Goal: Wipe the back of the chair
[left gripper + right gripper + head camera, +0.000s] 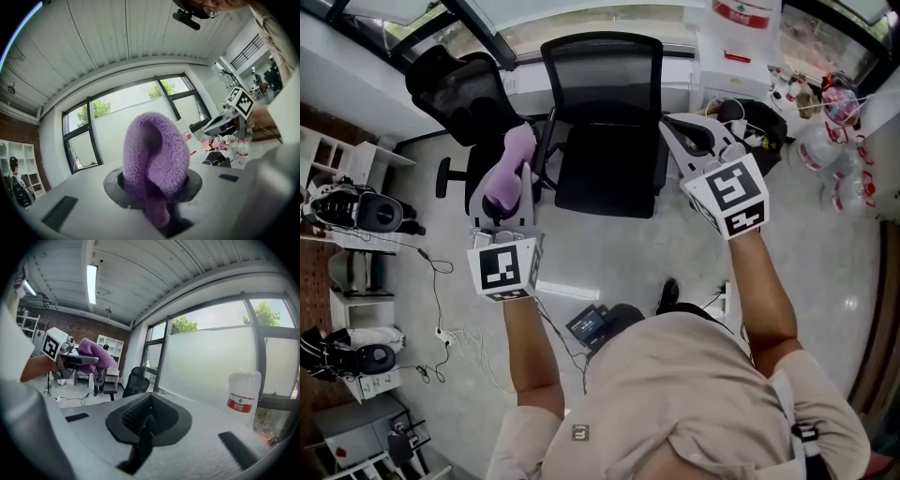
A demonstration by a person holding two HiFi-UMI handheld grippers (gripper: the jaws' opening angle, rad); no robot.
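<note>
Your left gripper (501,214) is clamped on a purple cloth (514,159), which sticks up past the jaws. Your right gripper (684,133) has its jaws together with nothing between them. Beyond and between both stands the black chair (605,84), its mesh back on the window side. A second chair (455,84) stands just left of it.

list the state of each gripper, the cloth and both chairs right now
left gripper, shut on the purple cloth
purple cloth, bunched, clamped in the jaws, not touching a chair
right gripper, shut, empty
black mesh chair, upright, neither gripper touching it
second black chair, standing at its left in the head view, untouched
</note>
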